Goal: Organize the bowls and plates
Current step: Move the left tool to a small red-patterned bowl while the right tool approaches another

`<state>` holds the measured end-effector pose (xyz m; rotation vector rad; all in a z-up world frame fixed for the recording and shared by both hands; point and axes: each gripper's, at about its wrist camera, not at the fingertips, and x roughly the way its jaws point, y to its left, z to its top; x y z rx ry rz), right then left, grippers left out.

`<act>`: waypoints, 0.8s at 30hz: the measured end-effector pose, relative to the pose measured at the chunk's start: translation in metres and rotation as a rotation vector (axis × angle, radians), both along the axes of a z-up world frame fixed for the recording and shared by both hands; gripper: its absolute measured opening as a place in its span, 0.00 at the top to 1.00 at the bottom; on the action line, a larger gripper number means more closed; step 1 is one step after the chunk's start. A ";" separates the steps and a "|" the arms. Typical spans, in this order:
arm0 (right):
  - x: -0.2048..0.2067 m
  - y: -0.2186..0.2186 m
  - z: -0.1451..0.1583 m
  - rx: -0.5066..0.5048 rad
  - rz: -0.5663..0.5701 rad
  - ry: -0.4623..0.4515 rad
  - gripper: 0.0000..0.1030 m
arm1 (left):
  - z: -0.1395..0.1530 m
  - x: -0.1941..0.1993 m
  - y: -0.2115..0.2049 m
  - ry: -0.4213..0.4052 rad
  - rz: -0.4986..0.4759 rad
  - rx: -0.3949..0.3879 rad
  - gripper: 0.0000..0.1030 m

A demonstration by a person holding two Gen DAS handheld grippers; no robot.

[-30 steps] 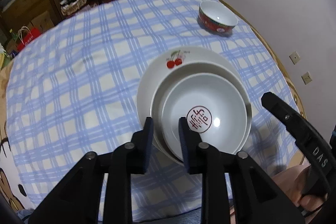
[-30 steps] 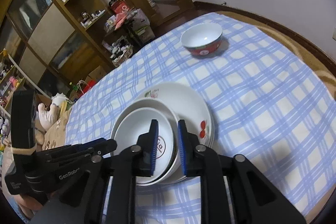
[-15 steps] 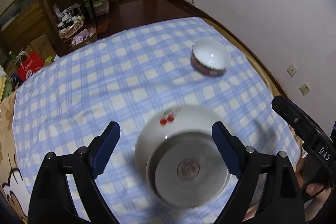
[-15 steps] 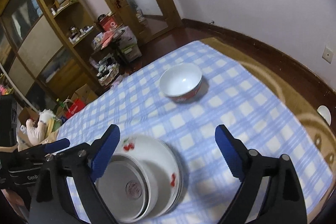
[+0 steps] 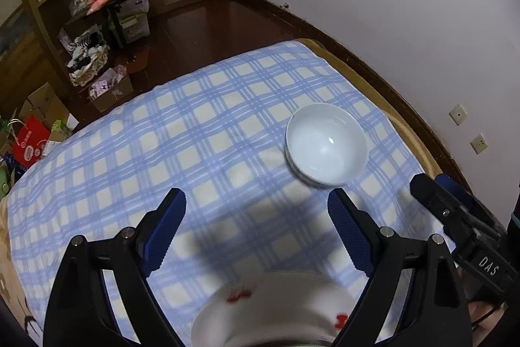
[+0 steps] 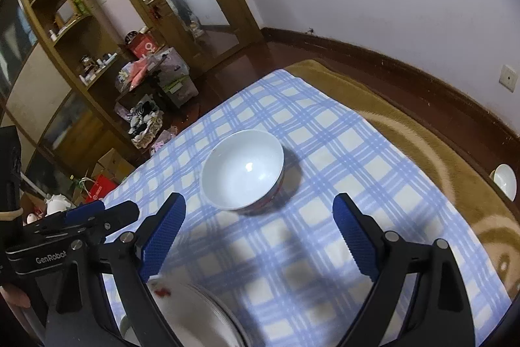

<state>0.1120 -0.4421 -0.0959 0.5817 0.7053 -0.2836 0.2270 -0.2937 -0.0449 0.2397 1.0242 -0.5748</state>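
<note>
A white bowl with a red patterned outside (image 5: 326,149) stands alone on the blue checked tablecloth (image 5: 201,152), ahead of both grippers; it also shows in the right wrist view (image 6: 243,174). A white plate with cherry prints (image 5: 276,311), blurred, lies at the near edge under my left gripper (image 5: 256,230), which is open and empty above the cloth. My right gripper (image 6: 258,230) is open and empty, a short way in front of the bowl. The plate stack (image 6: 191,314) lies at its lower left.
The other gripper shows at the right edge of the left wrist view (image 5: 461,230) and at the left of the right wrist view (image 6: 74,233). The table's edge runs near the wall on the right. A shelf and boxes stand on the floor beyond. A small white dish (image 6: 504,181) lies on the carpet.
Both grippers opened wide and rose off the plate stack, then moved forward towards the red bowl. The stack with the white bowl in it stays behind at the near edge.
</note>
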 end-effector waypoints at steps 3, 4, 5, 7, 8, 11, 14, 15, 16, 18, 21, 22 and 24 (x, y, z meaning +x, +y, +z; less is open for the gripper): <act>0.015 -0.010 -0.013 0.003 0.004 0.015 0.07 | -0.014 0.017 -0.015 0.029 -0.003 0.002 0.15; 0.018 -0.013 -0.017 0.003 0.003 0.016 0.08 | -0.019 0.022 -0.019 0.033 -0.002 0.001 0.15; 0.023 -0.017 -0.022 0.010 0.005 0.015 0.12 | -0.022 0.026 -0.023 0.035 -0.006 0.004 0.15; 0.028 -0.024 -0.032 0.043 0.002 0.013 0.15 | -0.030 0.034 -0.031 0.033 -0.024 0.011 0.15; 0.029 -0.026 -0.035 0.056 0.000 0.015 0.15 | -0.033 0.037 -0.034 0.033 -0.029 0.014 0.15; 0.035 -0.033 -0.050 0.087 -0.004 0.031 0.16 | -0.046 0.048 -0.043 0.053 -0.030 0.028 0.15; 0.042 -0.035 -0.058 0.098 0.003 0.040 0.22 | -0.060 0.055 -0.052 0.068 -0.031 0.053 0.16; 0.044 -0.036 -0.060 0.101 0.008 0.041 0.24 | -0.063 0.056 -0.054 0.075 -0.032 0.056 0.16; 0.048 -0.037 -0.062 0.104 0.011 0.044 0.24 | -0.067 0.058 -0.056 0.081 -0.031 0.057 0.16; 0.055 -0.038 -0.065 0.113 0.012 0.048 0.27 | -0.074 0.062 -0.058 0.094 -0.023 0.055 0.21; 0.063 -0.040 -0.071 0.133 0.021 0.061 0.34 | -0.085 0.067 -0.060 0.126 -0.017 0.062 0.39; 0.064 -0.040 -0.073 0.140 0.023 0.066 0.36 | -0.088 0.068 -0.061 0.142 -0.020 0.058 0.43; 0.067 -0.039 -0.079 0.163 0.035 0.081 0.55 | -0.091 0.067 -0.062 0.151 -0.018 0.054 0.47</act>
